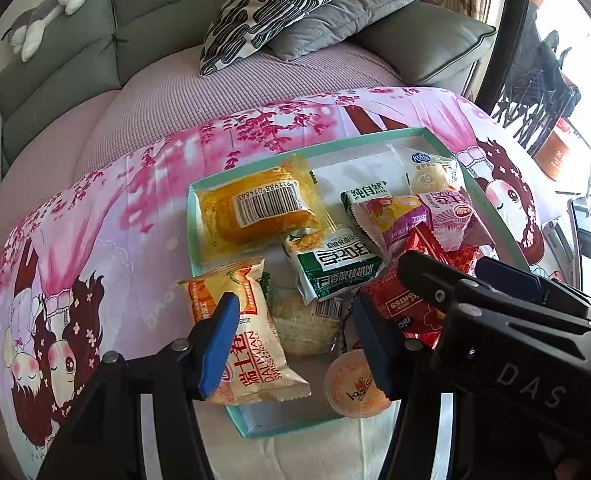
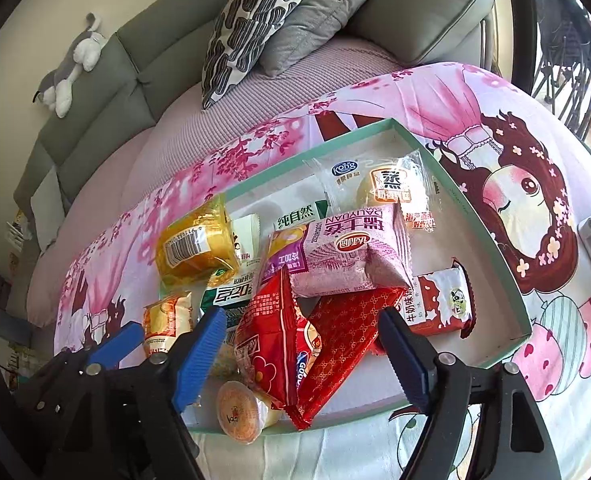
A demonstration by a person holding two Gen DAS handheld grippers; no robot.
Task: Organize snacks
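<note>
The right gripper (image 2: 299,354) hangs with blue fingers (image 2: 199,356) spread wide over a red snack packet (image 2: 271,336) in the teal tray (image 2: 491,248). A pink packet (image 2: 343,256) lies on top of it, a jelly cup (image 2: 241,410) just beside.

A shallow mint-green tray (image 2: 491,240) holds the jumbled snacks. A gold-wrapped cake (image 1: 255,208) lies barcode-up at ten o'clock; a green-and-white walnut pack (image 1: 335,266) sits mid-tray. A pink Swiss-roll pack (image 2: 347,252) leans on two red packets (image 2: 307,344). An orange Swiss-roll pack (image 1: 239,332) overhangs the eight o'clock rim, and a jelly cup (image 2: 241,410) sits at six o'clock.
</note>
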